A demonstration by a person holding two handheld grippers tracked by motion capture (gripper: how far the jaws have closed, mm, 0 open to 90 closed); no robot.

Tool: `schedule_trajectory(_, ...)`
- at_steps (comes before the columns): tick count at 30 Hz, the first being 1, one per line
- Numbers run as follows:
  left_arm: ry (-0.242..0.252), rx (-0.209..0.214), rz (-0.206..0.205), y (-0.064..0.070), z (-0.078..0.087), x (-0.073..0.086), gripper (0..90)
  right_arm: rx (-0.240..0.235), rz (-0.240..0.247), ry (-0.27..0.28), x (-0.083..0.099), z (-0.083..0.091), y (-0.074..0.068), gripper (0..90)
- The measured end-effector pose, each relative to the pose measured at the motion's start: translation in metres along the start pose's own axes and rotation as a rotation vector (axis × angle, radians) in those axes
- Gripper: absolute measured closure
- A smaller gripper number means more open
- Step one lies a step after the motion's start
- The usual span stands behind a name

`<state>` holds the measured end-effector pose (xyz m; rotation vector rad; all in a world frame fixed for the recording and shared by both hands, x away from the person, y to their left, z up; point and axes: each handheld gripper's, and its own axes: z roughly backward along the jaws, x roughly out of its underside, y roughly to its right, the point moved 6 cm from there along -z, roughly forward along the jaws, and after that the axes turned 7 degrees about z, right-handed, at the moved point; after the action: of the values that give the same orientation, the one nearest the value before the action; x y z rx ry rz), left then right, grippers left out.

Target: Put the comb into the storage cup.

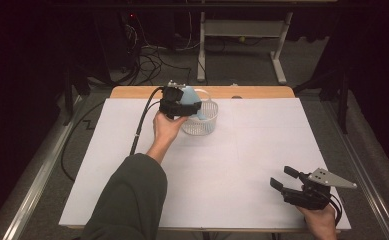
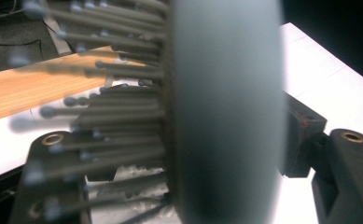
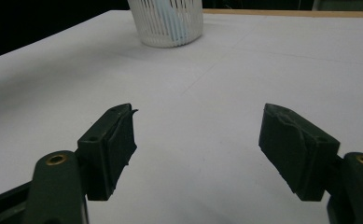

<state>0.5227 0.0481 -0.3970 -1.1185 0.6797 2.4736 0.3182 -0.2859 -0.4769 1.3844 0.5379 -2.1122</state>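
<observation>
Left claw [image 1: 184, 102] clenched on pale blue hairbrush [image 2: 226, 112], over white basket [image 1: 202, 122] at far desk [image 1: 262, 145]. Right claw [image 3: 198, 149] released, near right, resting empty.

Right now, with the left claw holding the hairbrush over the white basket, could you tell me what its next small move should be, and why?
Probably lower it a little, then open. The left claw is shut on the blue hairbrush, which seems partly inside the white basket. The right claw rests open, far off.
</observation>
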Motion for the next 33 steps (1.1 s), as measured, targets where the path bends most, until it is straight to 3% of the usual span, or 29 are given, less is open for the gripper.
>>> schedule_trajectory(16,-0.019,0.004,0.026,-0.009,0.001,0.000,17.9,0.006,-0.007,0.001,0.000,0.000,0.001,27.3)
schedule_trajectory(33,-0.037,0.003,0.059,-0.018,0.001,0.002,15.1,0.004,-0.007,0.001,0.000,0.000,0.001,27.2)
